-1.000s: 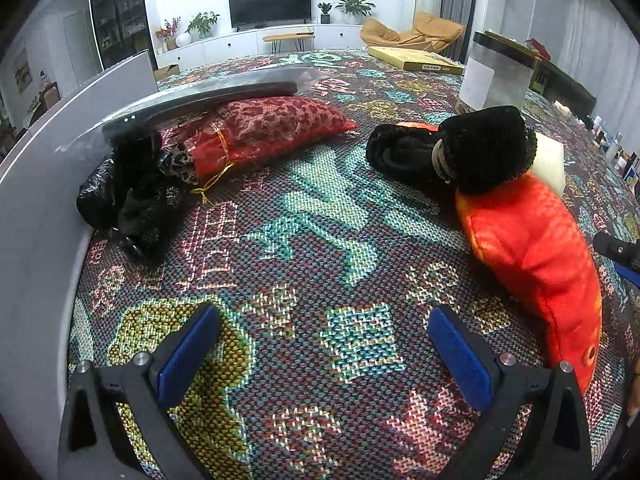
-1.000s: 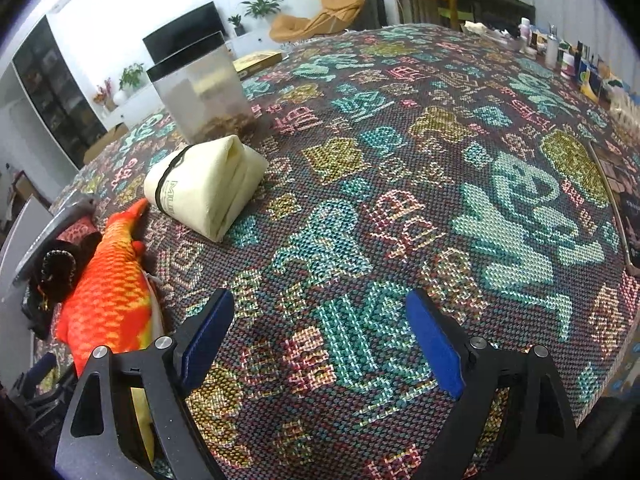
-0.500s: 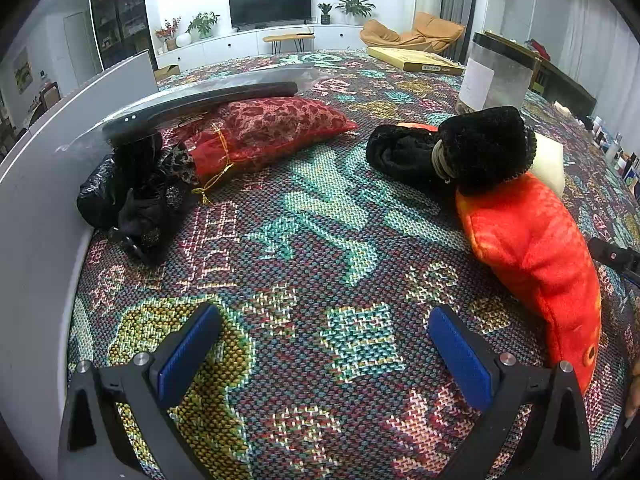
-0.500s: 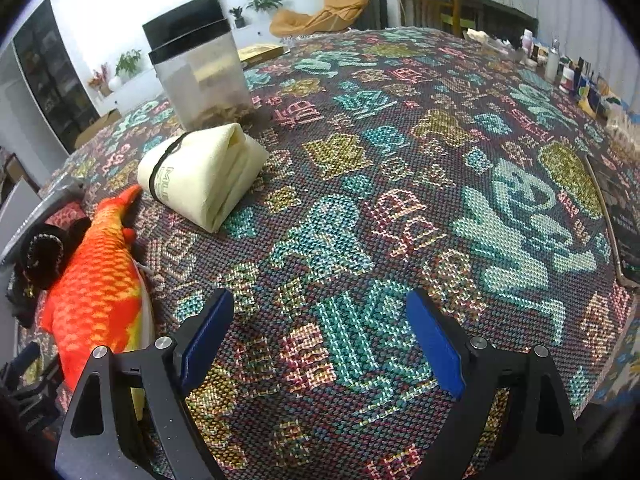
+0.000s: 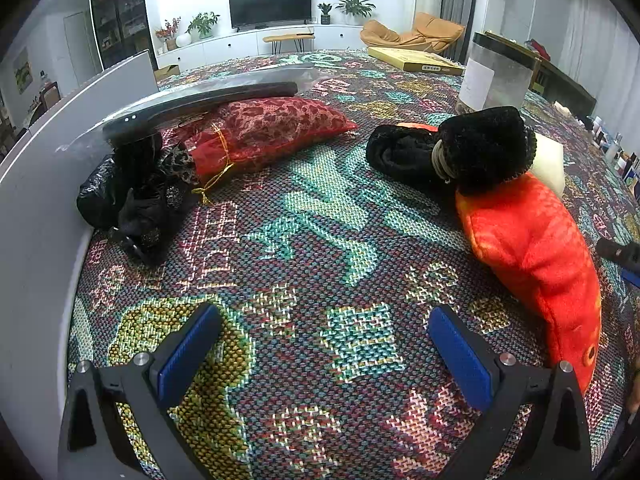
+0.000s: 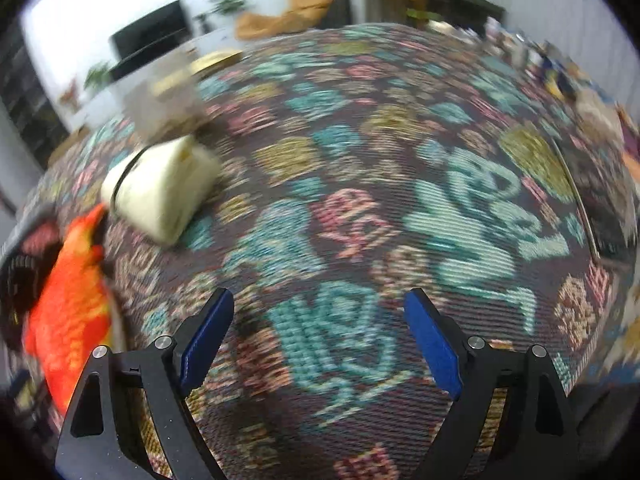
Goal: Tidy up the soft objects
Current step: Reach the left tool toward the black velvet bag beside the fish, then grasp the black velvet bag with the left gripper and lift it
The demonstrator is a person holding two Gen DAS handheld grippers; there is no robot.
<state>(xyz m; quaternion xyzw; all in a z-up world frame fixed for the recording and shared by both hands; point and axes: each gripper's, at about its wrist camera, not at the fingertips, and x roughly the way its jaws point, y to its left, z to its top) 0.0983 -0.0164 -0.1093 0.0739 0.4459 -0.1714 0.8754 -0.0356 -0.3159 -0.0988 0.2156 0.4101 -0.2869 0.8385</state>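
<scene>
Plainly, your sorting has hardly begun: nothing is held. Along the left white board (image 5: 36, 184) lie a black crumpled bundle (image 5: 132, 200) and the red patterned pouch (image 5: 264, 130), with a dark curved strip (image 5: 200, 98) resting over them. Your left gripper (image 5: 324, 354) gapes wide over bare patterned cloth (image 5: 320, 232). Further right, the black knitted roll (image 5: 460, 148) touches the orange plush fish (image 5: 532, 256). Beyond sits the cream folded bundle (image 6: 160, 188), near a clear container (image 5: 496, 76) that crowds that side. Your right gripper (image 6: 320, 340) also stands wide, empty.
</scene>
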